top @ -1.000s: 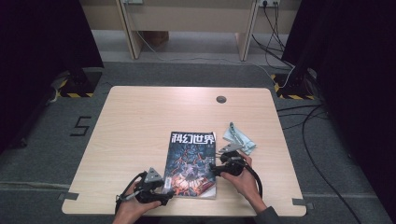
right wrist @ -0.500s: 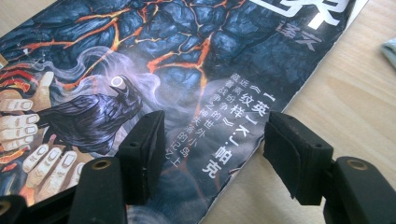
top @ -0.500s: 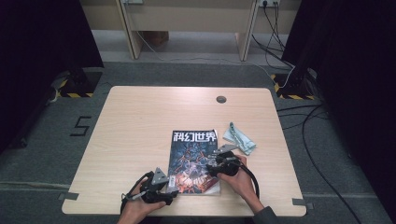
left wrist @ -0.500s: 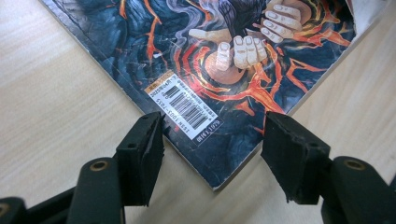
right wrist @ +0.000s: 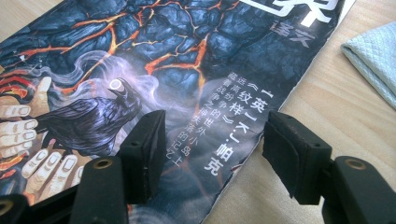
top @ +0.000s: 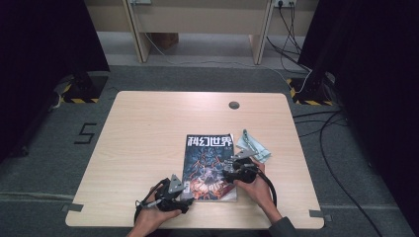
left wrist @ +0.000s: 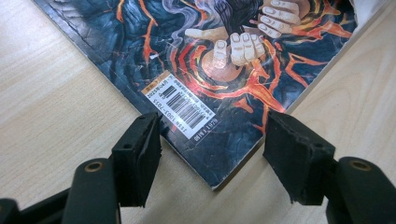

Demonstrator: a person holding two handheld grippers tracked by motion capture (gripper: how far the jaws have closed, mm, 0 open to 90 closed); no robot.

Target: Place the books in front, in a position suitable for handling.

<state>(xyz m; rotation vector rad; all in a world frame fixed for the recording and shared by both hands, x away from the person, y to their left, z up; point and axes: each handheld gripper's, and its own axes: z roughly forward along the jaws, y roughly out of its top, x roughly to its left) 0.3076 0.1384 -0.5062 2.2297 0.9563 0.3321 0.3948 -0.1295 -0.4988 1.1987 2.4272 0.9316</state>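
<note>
Right gripper (top: 231,167) fingers narrowed, spread over magazine (top: 210,165); long axis runs away from person.

A paper magazine (top: 209,168) with a glossy printed cover, its lower corner slightly scuffed and a white paper barcode label (left wrist: 180,110) on it, lies on a table (top: 148,133) of pale, smooth matt wood grain; beside it, a pale blue-grey quilted cloth (right wrist: 373,58), soft and matt; the jaws of the left gripper (left wrist: 212,154) and right gripper (right wrist: 210,151) are matt black plastic faced with rough-edged black rubbery pads
</note>
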